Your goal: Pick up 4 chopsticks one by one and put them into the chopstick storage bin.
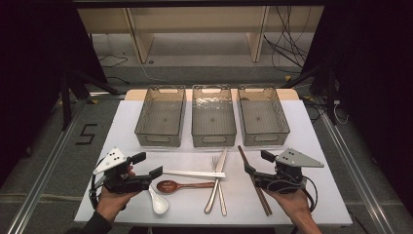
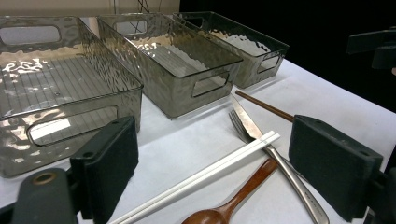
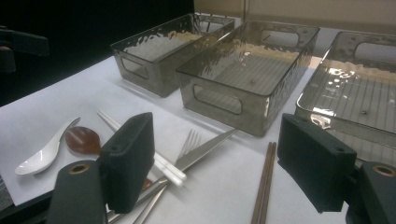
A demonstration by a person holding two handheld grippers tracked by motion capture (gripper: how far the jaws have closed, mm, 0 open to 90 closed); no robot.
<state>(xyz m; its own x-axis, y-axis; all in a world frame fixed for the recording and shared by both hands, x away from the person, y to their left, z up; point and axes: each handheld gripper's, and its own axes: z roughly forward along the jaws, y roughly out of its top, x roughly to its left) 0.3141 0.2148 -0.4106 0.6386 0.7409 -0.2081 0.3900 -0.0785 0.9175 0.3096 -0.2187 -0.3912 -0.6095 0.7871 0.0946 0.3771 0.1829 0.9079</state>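
Both grippers spread wide over cutlery on the table.
Left gripper holds nothing; white chopsticks run lengthwise between its jaws, pointing toward the fork. Right gripper holds nothing; brown chopsticks lie between its jaws, pointing toward the bins.

Glossy rippled clear-plastic bins, shiny metal knife, polished wooden spoon, glazed white spoon.

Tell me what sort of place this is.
Probably a lab or recording rig, not a kitchen: a table under a white sheet holds three empty clear bins and loose cutlery, black curtains hang at the sides, and cables trail over a bare floor by a track.
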